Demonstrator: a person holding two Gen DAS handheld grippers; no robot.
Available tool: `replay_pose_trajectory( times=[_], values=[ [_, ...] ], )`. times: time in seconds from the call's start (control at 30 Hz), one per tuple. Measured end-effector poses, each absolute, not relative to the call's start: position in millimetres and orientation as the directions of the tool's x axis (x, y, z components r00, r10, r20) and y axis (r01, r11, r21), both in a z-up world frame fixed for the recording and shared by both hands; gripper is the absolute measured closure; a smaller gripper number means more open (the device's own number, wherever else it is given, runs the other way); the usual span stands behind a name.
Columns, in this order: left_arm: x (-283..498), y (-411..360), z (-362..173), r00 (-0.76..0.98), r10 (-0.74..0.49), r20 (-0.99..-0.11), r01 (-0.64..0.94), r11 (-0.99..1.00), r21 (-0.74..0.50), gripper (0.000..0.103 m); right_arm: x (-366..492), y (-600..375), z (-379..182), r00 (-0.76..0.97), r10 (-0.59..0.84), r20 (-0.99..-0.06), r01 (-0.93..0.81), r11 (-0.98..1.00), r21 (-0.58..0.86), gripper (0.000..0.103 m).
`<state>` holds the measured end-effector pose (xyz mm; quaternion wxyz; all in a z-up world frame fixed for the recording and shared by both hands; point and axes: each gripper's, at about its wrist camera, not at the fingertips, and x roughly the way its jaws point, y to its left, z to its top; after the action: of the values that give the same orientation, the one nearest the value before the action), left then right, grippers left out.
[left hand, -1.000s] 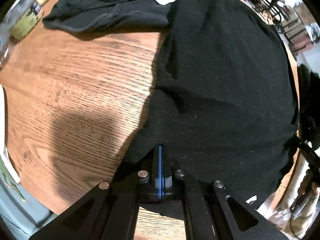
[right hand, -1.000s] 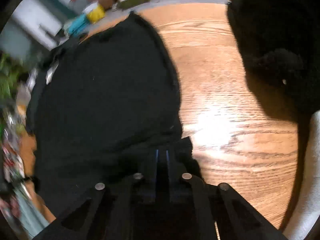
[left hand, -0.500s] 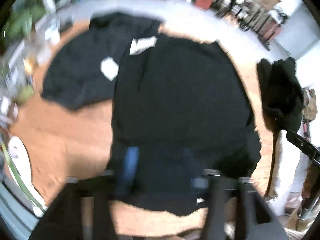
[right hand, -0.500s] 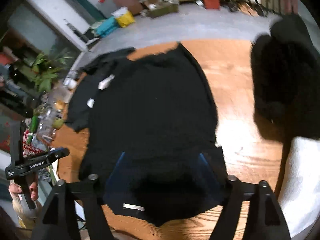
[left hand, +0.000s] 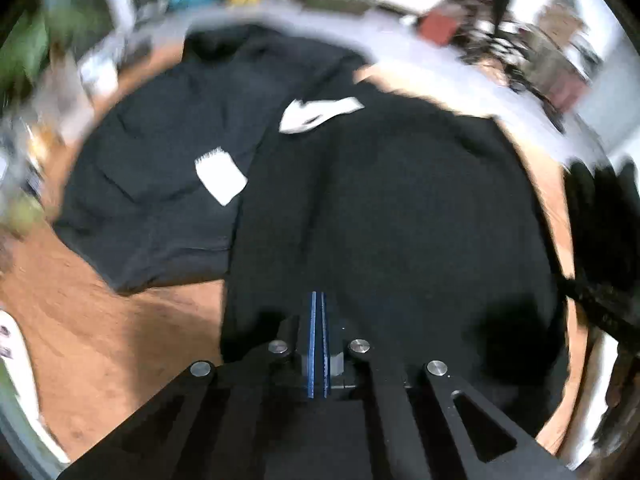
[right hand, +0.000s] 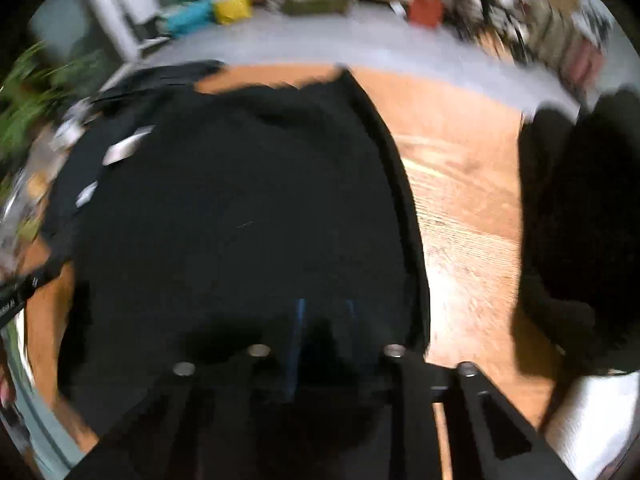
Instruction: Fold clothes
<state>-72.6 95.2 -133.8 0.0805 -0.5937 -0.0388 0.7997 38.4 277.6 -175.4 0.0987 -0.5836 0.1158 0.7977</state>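
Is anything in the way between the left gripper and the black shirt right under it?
Nothing visible. The left gripper is shut above the black shirt, with only air between. The white tags lie farther off.

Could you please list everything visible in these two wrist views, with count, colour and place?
garment: one, black, spread mid-table.
second garment: one, dark, left of it, partly under it.
tags: two, white, on the garments.
dark pile: one, black, table's right side.
table: one, brown wood.
floor clutter: several, blurred, beyond the table.
left gripper: one, black, blue pads, shut.
right gripper: one, black, jaws closing over the garment.
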Motion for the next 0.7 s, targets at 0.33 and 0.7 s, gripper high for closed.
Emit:
replay_pose_trajectory(
  times=[0.33,0.7],
  values=[
    [-215,99,-153,-0.253,0.238,-0.938,0.032,-0.967,-0.254,0.102,-98,330,-186,-0.351,-0.019,-0.936,-0.362,-0.919,0.154,0.101],
    [-265,94,-195,-0.235,0.234,-0.943,0.153,-0.95,-0.274,0.1,-164,351,-226,-0.304,0.093,-0.948,-0.441,-0.896,0.054,0.103]
  ],
)
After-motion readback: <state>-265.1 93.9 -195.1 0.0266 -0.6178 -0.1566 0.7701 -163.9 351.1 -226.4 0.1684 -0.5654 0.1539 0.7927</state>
